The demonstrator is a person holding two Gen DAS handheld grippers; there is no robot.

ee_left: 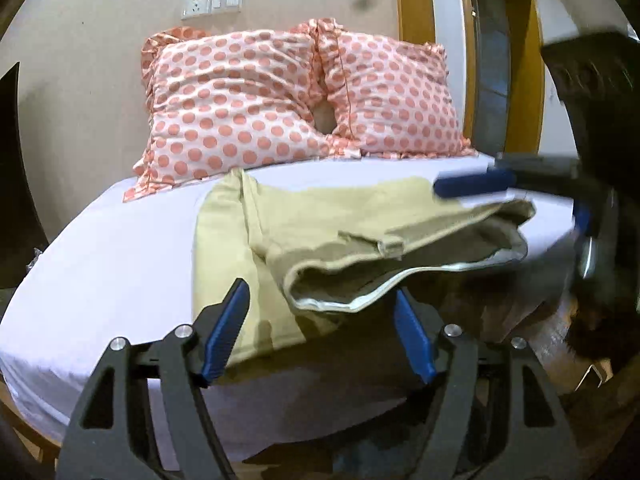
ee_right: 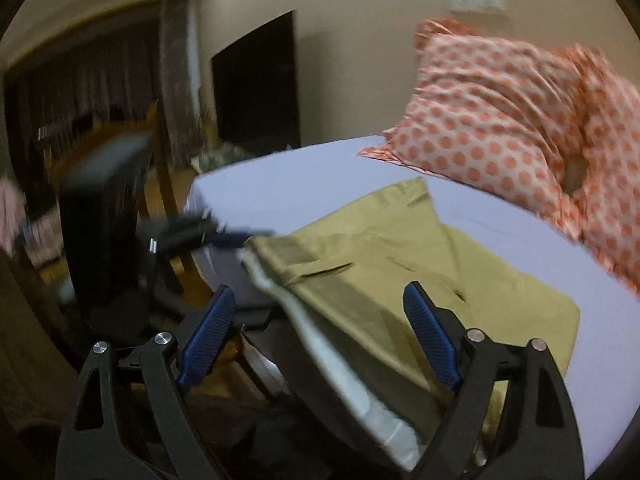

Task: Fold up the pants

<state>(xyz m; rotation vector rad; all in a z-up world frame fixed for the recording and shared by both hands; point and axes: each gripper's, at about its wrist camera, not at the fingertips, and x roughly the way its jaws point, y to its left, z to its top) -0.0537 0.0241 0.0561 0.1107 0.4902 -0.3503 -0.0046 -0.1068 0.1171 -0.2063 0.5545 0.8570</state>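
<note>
Both tongs, left (ee_left: pixel 320 332) and right (ee_right: pixel 320 334), spread wide, flank the pants' (ee_left: pixel 320 216) waistband.

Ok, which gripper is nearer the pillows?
Right. The right gripper reaches over the pants, just short of the pillows; the left gripper sits back by the waistband.

Honestly there's nothing readable here, no text, brand, label or number anywhere. The wall plate (ee_left: pixel 212 2) with socket and switches above the pillows has no lettering I can make out, and in the right wrist view it's just blur.
</note>
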